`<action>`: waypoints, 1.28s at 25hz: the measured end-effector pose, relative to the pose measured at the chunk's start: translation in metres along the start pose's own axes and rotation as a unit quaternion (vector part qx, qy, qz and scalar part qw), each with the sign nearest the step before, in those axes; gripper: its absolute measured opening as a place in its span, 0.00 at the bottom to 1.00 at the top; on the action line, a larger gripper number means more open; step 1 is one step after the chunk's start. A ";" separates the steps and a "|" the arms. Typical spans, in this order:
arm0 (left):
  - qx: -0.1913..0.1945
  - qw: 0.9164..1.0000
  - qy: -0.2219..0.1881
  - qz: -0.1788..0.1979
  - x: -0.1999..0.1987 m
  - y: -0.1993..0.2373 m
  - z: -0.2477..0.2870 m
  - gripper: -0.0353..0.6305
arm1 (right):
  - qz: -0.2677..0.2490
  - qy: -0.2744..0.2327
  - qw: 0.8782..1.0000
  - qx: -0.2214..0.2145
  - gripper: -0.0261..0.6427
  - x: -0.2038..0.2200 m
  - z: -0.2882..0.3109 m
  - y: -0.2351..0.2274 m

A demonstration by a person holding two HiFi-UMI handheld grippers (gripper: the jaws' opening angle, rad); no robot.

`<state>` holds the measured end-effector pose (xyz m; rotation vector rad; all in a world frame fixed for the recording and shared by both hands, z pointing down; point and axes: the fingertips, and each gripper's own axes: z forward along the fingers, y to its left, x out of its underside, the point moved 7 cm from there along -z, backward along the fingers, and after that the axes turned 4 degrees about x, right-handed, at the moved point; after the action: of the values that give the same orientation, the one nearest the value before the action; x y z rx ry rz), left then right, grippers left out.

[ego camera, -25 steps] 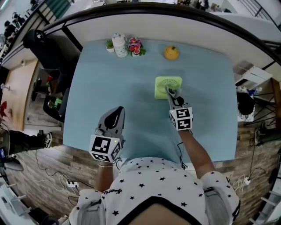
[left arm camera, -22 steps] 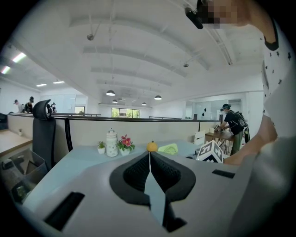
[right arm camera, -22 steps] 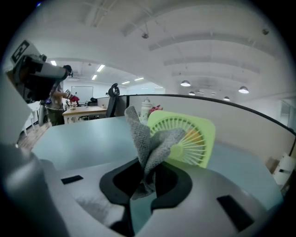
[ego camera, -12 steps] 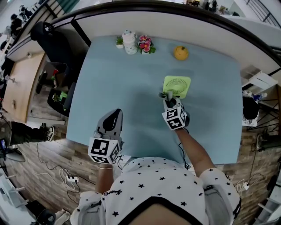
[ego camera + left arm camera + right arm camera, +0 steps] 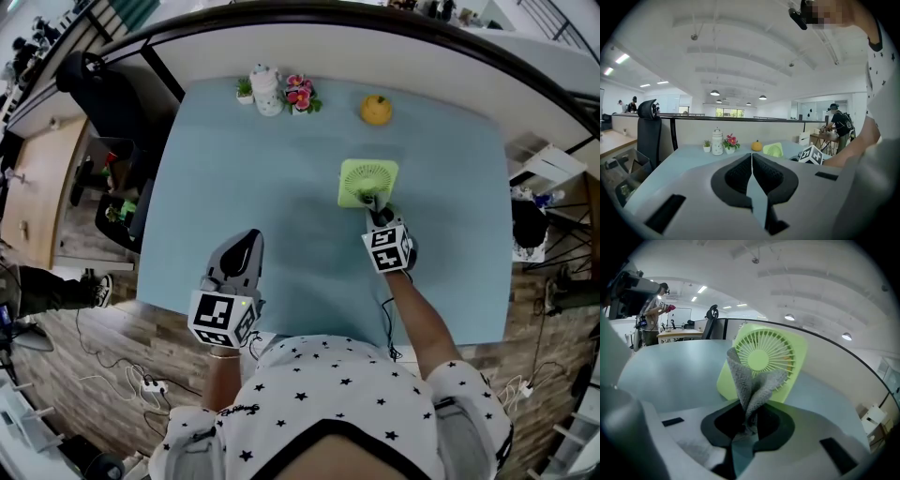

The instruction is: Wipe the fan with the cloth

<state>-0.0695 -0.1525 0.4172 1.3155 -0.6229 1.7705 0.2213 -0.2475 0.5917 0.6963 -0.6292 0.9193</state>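
Observation:
A small lime-green square fan (image 5: 367, 182) (image 5: 765, 363) stands on the light blue table (image 5: 262, 187), its round grille facing my right gripper. My right gripper (image 5: 377, 208) (image 5: 749, 420) is shut on a grey cloth (image 5: 749, 385), whose free end rises in front of the grille's lower left part. Whether the cloth touches the grille I cannot tell. My left gripper (image 5: 240, 255) (image 5: 751, 176) is shut with nothing in it, held over the table's near left edge, well away from the fan.
At the table's far edge stand a white jar (image 5: 265, 90), a small green plant (image 5: 244, 89), a pot of pink flowers (image 5: 300, 94) and a yellow-orange fruit (image 5: 376, 109). A black office chair (image 5: 98, 84) stands off the table's left. A partition wall (image 5: 356, 37) runs behind the table.
My right gripper with the cloth has moved right, from the fan's lower left corner back to its front. The left gripper has stayed still.

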 end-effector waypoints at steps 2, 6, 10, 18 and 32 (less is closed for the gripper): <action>0.004 1.000 0.002 0.002 0.000 -0.002 0.003 0.10 | 0.011 0.004 1.000 0.010 0.10 0.007 -0.002 -0.010; 0.010 1.000 0.003 0.006 -0.003 -0.008 0.007 0.10 | 0.034 0.010 0.999 0.030 0.10 0.019 -0.007 -0.028; 0.012 1.000 0.002 0.009 -0.004 -0.012 0.007 0.10 | 0.043 0.015 0.998 0.037 0.10 0.026 -0.007 -0.033; 0.009 1.000 0.001 0.016 -0.006 -0.017 0.006 0.10 | 0.063 0.002 0.997 0.037 0.10 0.025 -0.010 -0.035; 0.039 0.998 -0.027 0.033 -0.027 -0.034 0.036 0.10 | 0.237 -0.215 0.947 -0.003 0.11 -0.050 -0.125 -0.070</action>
<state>-0.0187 -0.1708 0.4007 1.4153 -0.6381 1.8336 0.2819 -0.2066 0.4588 0.7623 -1.2238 1.2172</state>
